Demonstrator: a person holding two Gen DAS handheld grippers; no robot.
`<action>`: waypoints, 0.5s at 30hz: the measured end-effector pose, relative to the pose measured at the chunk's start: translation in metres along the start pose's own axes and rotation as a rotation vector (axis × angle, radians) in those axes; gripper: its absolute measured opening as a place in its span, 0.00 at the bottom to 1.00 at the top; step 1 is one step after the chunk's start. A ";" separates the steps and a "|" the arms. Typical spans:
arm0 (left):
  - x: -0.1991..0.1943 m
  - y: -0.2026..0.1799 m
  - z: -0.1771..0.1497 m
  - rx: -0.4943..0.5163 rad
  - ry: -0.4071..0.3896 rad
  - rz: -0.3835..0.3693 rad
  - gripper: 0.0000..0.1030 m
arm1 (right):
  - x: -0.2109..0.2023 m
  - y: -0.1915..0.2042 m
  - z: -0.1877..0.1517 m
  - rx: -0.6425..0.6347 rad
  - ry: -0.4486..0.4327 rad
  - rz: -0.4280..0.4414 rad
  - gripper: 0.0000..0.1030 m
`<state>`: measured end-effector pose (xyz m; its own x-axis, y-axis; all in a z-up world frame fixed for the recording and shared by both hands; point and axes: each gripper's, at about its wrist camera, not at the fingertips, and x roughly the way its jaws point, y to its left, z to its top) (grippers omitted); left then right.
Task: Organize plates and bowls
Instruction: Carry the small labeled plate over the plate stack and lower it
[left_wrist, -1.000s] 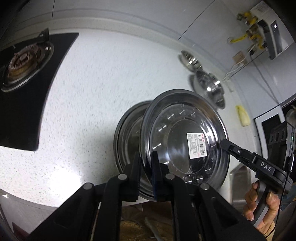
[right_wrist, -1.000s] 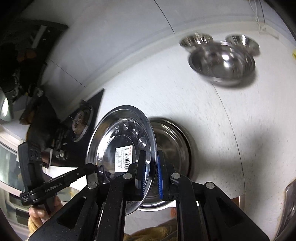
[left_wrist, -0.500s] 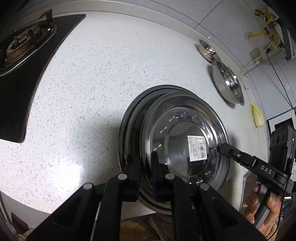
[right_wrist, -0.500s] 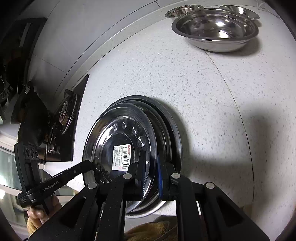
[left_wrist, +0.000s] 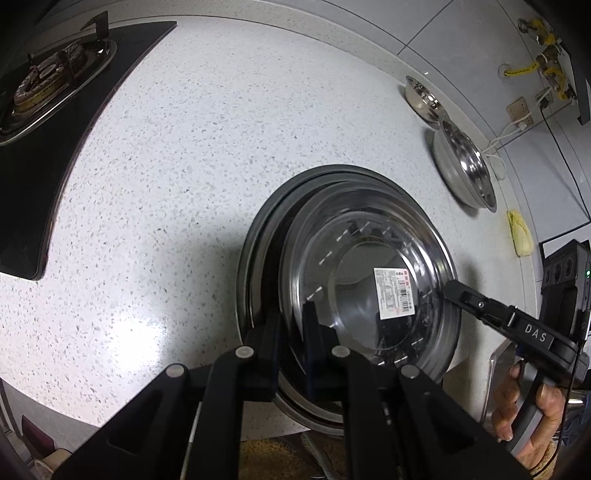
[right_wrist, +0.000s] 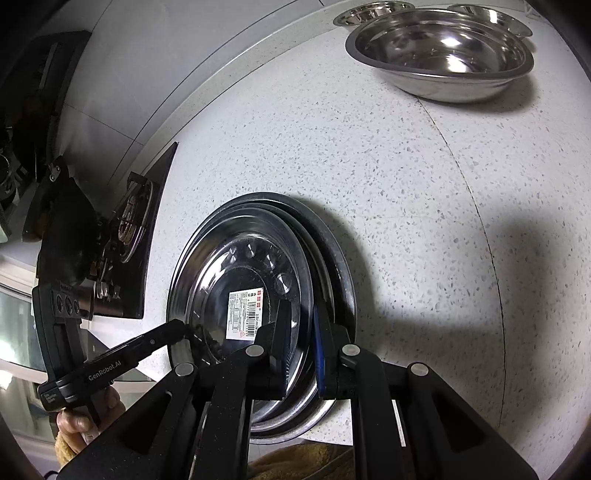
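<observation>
A steel plate with a barcode sticker (left_wrist: 369, 288) (right_wrist: 243, 295) lies on a stack of steel plates (left_wrist: 258, 236) (right_wrist: 332, 251) at the counter's front edge. My left gripper (left_wrist: 291, 332) straddles the top plate's near rim with its jaws slightly parted. My right gripper (right_wrist: 301, 332) straddles the opposite rim, its blue pads apart with a visible gap around the rim. Each gripper shows in the other's view, the right one (left_wrist: 454, 288) and the left one (right_wrist: 177, 328). A large steel bowl (right_wrist: 439, 55) (left_wrist: 461, 166) stands at the back.
Two small steel bowls (right_wrist: 373, 11) (right_wrist: 487, 18) sit behind the large one by the wall. A black gas hob (left_wrist: 55, 92) (right_wrist: 125, 229) lies to the left. A yellow cloth (left_wrist: 519, 236) lies at the far right. The speckled white counter (left_wrist: 221, 129) ends just under the stack.
The stickered plate has come down from a tilted, raised hold onto the stack. Both grippers lowered with it, and the right jaws have opened a little.
</observation>
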<state>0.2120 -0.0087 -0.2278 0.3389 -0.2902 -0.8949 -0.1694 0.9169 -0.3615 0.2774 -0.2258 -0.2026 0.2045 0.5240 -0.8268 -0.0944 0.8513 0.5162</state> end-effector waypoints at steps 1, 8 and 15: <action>0.000 0.000 -0.001 0.008 -0.002 0.005 0.11 | -0.001 0.001 0.000 -0.008 -0.003 -0.006 0.10; -0.002 -0.003 -0.005 0.026 -0.017 0.030 0.11 | -0.008 -0.001 -0.001 0.001 -0.023 -0.017 0.12; -0.013 -0.010 -0.007 0.072 -0.067 0.047 0.15 | -0.021 0.006 -0.001 -0.020 -0.058 -0.002 0.12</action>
<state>0.2026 -0.0161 -0.2142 0.3936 -0.2295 -0.8902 -0.1208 0.9470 -0.2975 0.2720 -0.2316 -0.1827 0.2611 0.5207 -0.8128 -0.1134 0.8527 0.5099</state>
